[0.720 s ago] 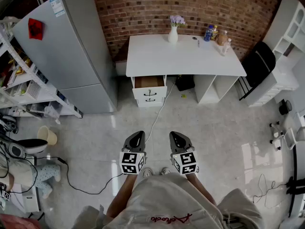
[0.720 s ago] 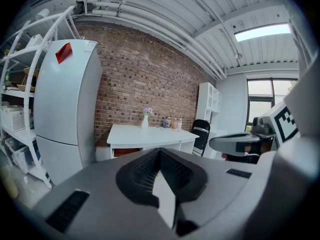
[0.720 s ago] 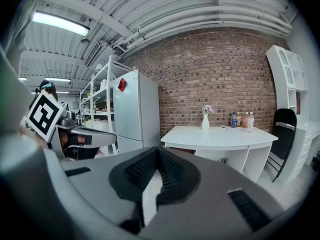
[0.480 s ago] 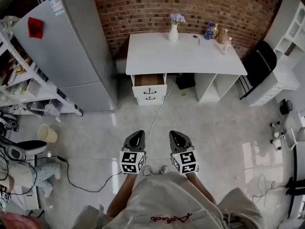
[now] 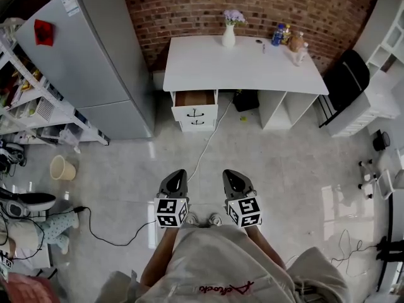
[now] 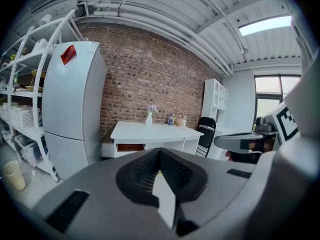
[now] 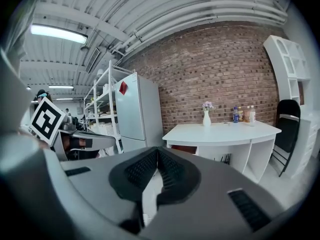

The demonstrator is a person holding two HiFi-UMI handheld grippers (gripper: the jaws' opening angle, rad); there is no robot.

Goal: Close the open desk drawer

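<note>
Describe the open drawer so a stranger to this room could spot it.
Against the brick wall stands a white desk, beside the grey fridge. Under its fridge-side end, the open drawer is the top one, pulled out with its brown inside showing, unlike the shut white drawers below.

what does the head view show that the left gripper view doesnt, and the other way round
Only the head view: the person's shoes, the white cable on the floor, and the closed drawers under the open one.
Only the left gripper view: the ceiling pipes, the ceiling light and the window.
Both: the white desk, its open drawer, the vase, the fridge, and the left gripper and right gripper, each shut and empty.
</note>
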